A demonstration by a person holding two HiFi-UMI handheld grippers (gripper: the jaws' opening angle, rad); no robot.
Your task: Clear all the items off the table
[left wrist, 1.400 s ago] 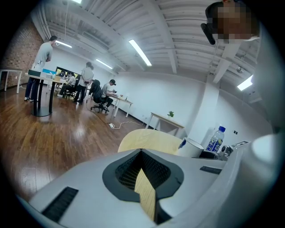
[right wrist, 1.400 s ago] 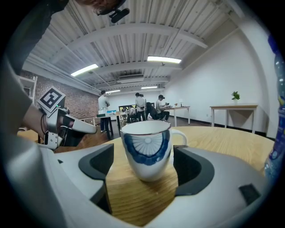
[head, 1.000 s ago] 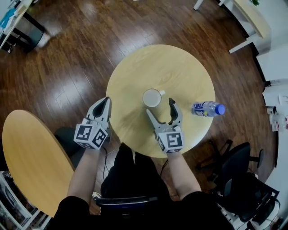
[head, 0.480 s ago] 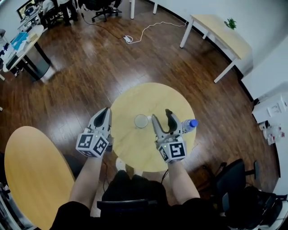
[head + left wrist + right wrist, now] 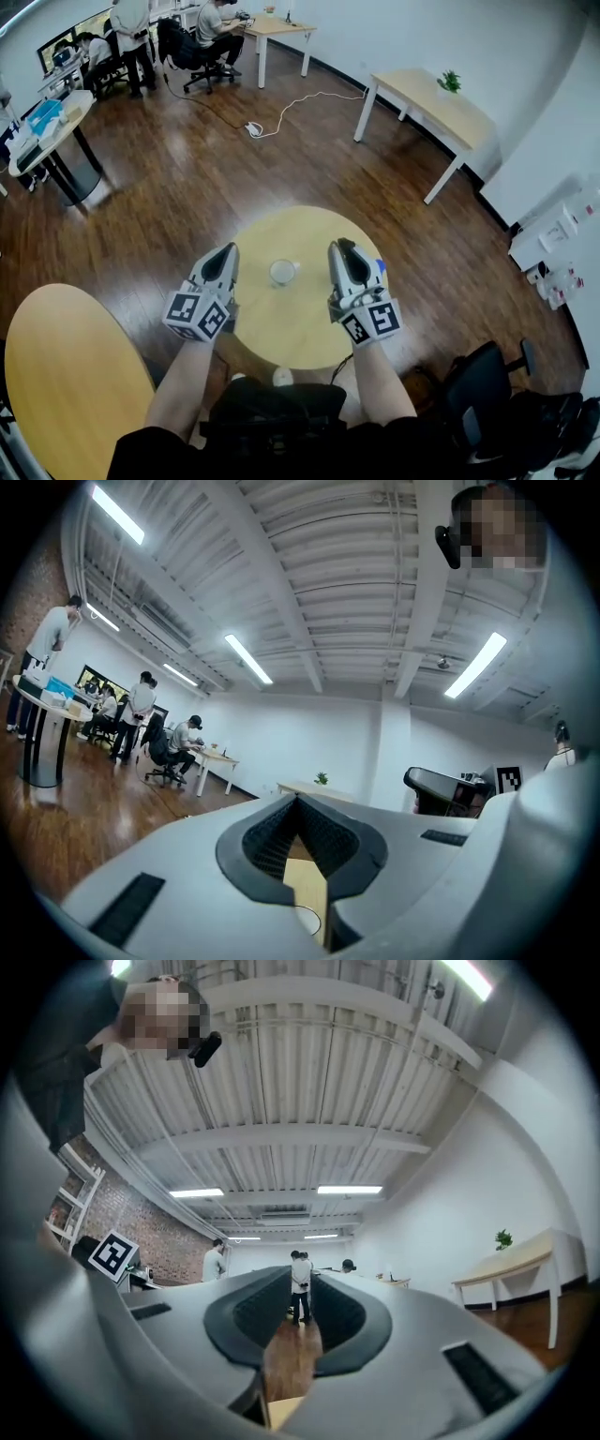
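A white cup [image 5: 283, 272] stands near the middle of the round wooden table [image 5: 281, 323]. Of the water bottle only its blue cap [image 5: 380, 266] shows, peeking out behind my right gripper [image 5: 339, 247]. That gripper is lifted high over the table's right side; its jaws have just been closing and stand a narrow slit apart with nothing between them [image 5: 300, 1288]. My left gripper [image 5: 228, 251] hangs above the table's left edge, shut and empty. In the left gripper view [image 5: 298, 808] it points nearly level into the room.
A second round table [image 5: 66, 366] lies at the lower left. A black office chair [image 5: 492, 389] stands at the lower right. White desks [image 5: 436, 103] line the far wall, people sit at desks [image 5: 122, 37] at the back left, and a cable [image 5: 281, 112] crosses the floor.
Both grippers have risen well above the table and tilted up toward level. The right gripper's jaws have narrowed from wide open to a slit. The cup and bottle have not moved.
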